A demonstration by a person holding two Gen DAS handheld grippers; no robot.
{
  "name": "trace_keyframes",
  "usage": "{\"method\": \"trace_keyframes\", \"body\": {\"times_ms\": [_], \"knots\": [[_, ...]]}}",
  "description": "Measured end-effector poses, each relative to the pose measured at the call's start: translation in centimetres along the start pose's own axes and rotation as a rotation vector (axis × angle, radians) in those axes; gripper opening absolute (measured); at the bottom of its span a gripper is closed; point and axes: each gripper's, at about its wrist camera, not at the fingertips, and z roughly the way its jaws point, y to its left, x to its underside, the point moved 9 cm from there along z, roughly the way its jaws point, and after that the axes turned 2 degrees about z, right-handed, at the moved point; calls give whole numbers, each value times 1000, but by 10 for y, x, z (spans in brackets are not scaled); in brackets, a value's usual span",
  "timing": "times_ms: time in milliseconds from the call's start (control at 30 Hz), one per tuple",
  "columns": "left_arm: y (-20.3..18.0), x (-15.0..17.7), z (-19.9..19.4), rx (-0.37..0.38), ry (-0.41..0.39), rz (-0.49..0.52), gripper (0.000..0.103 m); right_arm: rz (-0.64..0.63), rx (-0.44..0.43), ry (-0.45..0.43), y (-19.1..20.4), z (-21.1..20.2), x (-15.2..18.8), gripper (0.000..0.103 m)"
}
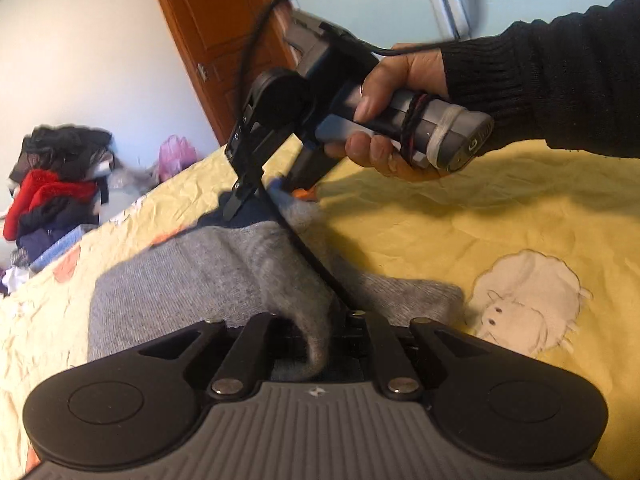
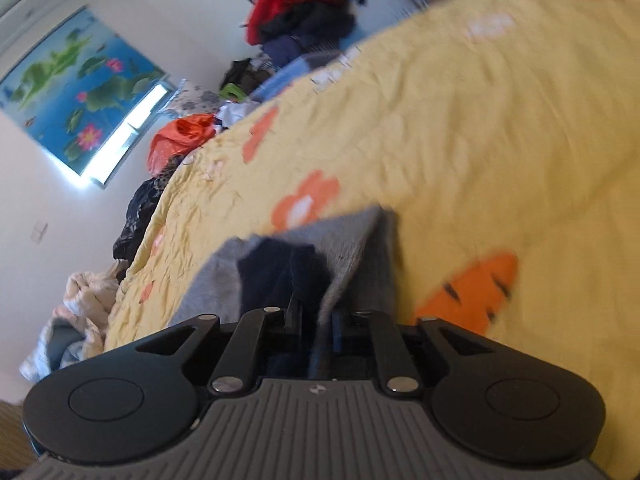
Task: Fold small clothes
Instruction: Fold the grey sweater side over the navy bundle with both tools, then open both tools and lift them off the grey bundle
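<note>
A grey knit garment [image 1: 192, 280] with a dark navy part lies on the yellow bedspread [image 1: 480, 220]. My left gripper [image 1: 320, 344] is shut on a fold of the grey cloth and lifts it. In the left wrist view the right gripper [image 1: 272, 196], held by a hand in a black sleeve, pinches the garment's far end. In the right wrist view my right gripper [image 2: 316, 332] is shut on the grey garment [image 2: 344, 248], whose navy part [image 2: 280, 276] bunches just ahead of the jaws.
The bedspread has orange flowers [image 2: 304, 200], an orange animal patch [image 2: 476, 292] and a white sheep [image 1: 528, 300]. A heap of clothes [image 1: 56, 188] lies beyond the bed. A wooden door [image 1: 224, 36] and a lotus picture [image 2: 80, 92] are on the walls.
</note>
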Motion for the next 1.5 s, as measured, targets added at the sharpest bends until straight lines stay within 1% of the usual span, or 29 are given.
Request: {"method": "trace_keyframes", "body": {"times_ms": [33,67,100,133,167,233,300,367,433,533,667,767,833,867,900,933,967,1000,1033,1100,1133,1233,1267,1300,1367,1400,1433,1467,1500], "knots": [[-1,-1,-7,16,-28,9,13,64,-22,-3,-6,-3,4,37],[1,0,-16,49,-56,11,25,109,-54,-30,-6,-10,5,42],[3,2,-27,80,-81,14,43,133,-76,-73,-5,-22,5,58],[6,6,-42,98,-113,14,54,143,-92,-125,-2,-36,6,71],[12,10,-56,99,-150,9,73,133,-114,-176,5,-52,9,72],[30,21,-83,74,-215,-10,76,99,-154,-198,20,-76,25,72],[47,34,-94,31,-200,-15,76,83,-171,-190,34,-98,49,72],[61,53,-94,-31,-129,-10,75,70,-180,-162,46,-117,80,72],[66,67,-92,-23,-64,-30,75,67,-183,-138,53,-132,112,72],[73,76,-91,-28,-43,-51,75,94,-187,-114,58,-141,149,72],[74,78,-80,-53,-20,-45,75,91,-91,-111,54,-127,162,70],[76,79,-76,-61,10,-54,75,-82,29,-110,70,-112,162,69],[76,80,-71,-65,38,-81,67,-201,103,-56,79,-94,166,69],[78,80,-70,-65,45,-97,52,-247,137,-26,81,-85,169,69],[80,80,-69,-56,50,-123,27,-283,168,-6,81,-77,171,68],[83,80,-69,-55,51,-149,15,-316,196,5,81,-71,173,59],[87,80,-70,-58,50,-176,11,-351,225,7,80,-69,176,50],[90,81,-70,-51,51,-201,10,-380,247,4,83,-70,176,22],[94,82,-71,-41,57,-228,9,-374,230,4,87,-74,176,18],[100,88,-73,-26,69,-252,8,-349,177,-31,96,-89,175,18],[102,93,-70,-25,88,-257,8,-341,187,-42,93,-97,174,18],[105,98,-68,-20,96,-285,8,-241,216,-1,59,-93,185,18],[105,96,-69,-26,96,-276,9,-209,195,-8,55,-91,187,19],[104,95,-70,-22,95,-271,11,-171,164,-28,56,-93,186,25],[102,94,-79,38,75,-260,12,-104,130,-57,59,-98,179,50],[105,95,-86,72,64,-267,15,-68,98,-78,60,-103,173,78],[109,97,-94,117,53,-285,18,-37,59,-111,62,-110,166,87],[118,98,-101,160,38,-325,22,-22,26,-150,63,-118,158,92],[130,98,-104,187,27,-389,32,-11,-6,-182,63,-125,148,92]]}}
